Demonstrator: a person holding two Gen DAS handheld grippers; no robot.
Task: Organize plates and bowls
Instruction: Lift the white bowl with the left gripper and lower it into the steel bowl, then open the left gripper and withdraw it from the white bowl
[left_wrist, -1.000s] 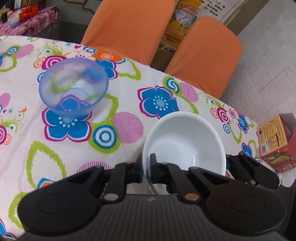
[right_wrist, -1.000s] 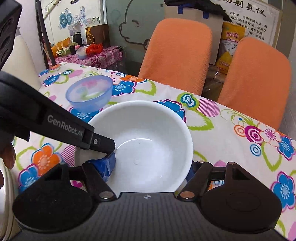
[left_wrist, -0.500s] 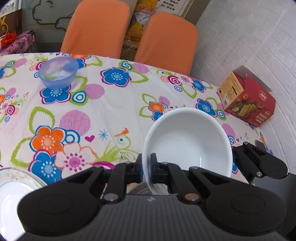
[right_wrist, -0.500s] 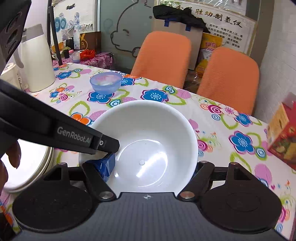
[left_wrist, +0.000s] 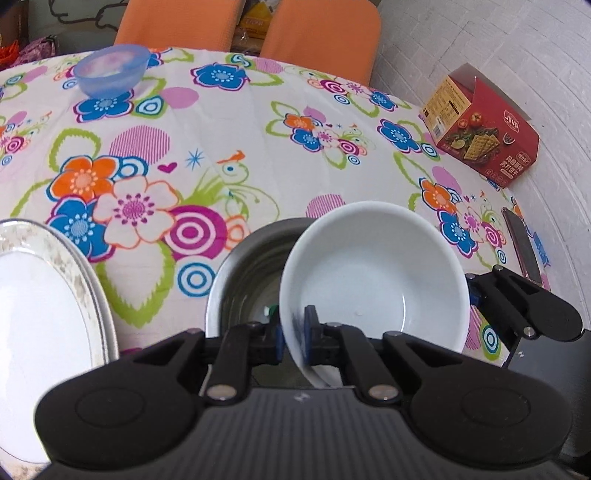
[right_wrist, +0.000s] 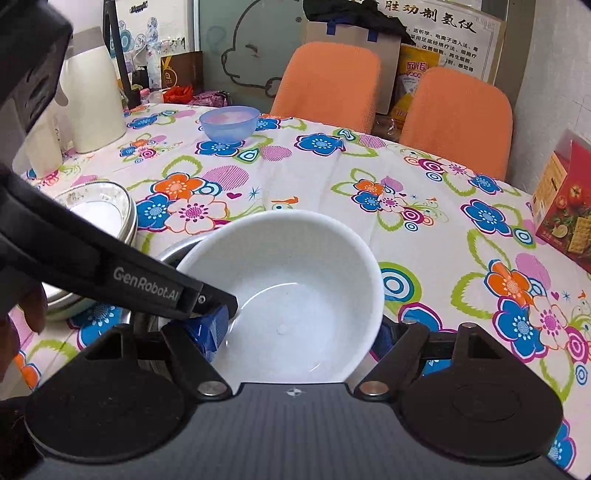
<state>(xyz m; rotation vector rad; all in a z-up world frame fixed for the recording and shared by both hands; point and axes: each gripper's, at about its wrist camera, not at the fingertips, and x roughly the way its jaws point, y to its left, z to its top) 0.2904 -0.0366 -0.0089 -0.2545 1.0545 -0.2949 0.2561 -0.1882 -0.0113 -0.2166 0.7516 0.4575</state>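
Note:
A white bowl (left_wrist: 373, 273) hangs tilted just above a steel bowl (left_wrist: 247, 269) at the table's near side. My left gripper (left_wrist: 293, 328) is shut on the white bowl's left rim, one pad inside and one outside. My right gripper (right_wrist: 295, 336) spans the white bowl (right_wrist: 295, 280) with a blue pad against each outer wall, so it is shut on it too. One of its fingers (left_wrist: 517, 310) shows at the bowl's right in the left wrist view. A clear blue bowl (right_wrist: 229, 123) stands far back. A stack of white plates (left_wrist: 37, 295) lies to the left.
A red cracker box (left_wrist: 480, 125) and a phone (left_wrist: 524, 247) lie at the right edge. A white kettle (right_wrist: 92, 103) stands at the back left. Two orange chairs (right_wrist: 328, 81) are behind the floral tablecloth (left_wrist: 229, 122).
Both grippers have carried the white bowl back from beside the blue bowl to the near side of the table. The steel bowl and the plate stack have come into view beneath and beside it.

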